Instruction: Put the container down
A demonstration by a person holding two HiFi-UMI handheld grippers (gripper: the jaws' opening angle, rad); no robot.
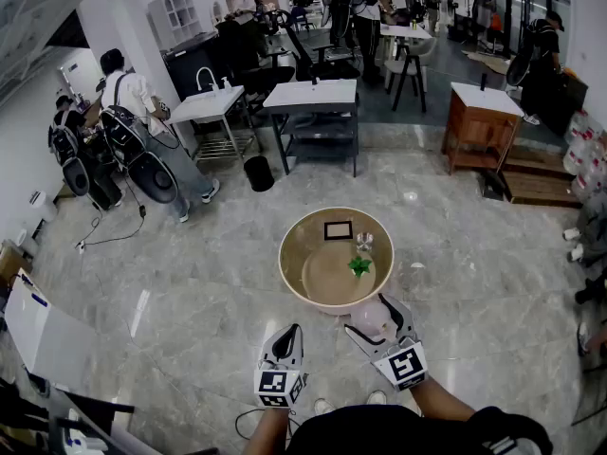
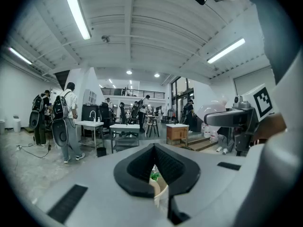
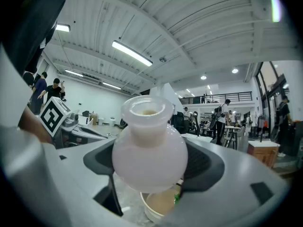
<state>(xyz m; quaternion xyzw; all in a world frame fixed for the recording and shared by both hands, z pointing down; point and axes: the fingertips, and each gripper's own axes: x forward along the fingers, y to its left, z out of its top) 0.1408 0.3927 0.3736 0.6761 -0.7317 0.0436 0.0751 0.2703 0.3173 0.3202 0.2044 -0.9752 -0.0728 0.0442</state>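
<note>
- The right gripper point(image 1: 370, 313) has its jaws spread wide, one pad on each side of the round belly of the container point(image 3: 149, 150). That is a pale, bulbous vessel with a short neck and an open mouth.
- The grip sits at the widest part of the body, probably because a hold there keeps the smooth, round vessel from slipping or rolling.
- The container hangs in the air just past the near rim of a large tan bowl point(image 1: 288, 254). The bowl stands on the marble floor point(image 1: 190, 282) with a small green thing point(image 1: 358, 266) inside.
- The container's long axis runs from base to mouth, roughly upright. The neck points up and the mouth faces the ceiling, so it looks ready to be lowered base first.
- The left gripper point(image 2: 154, 148) has its jaws closed together with nothing held. It is low and to the left, near the person, clear of the bowl.
</note>
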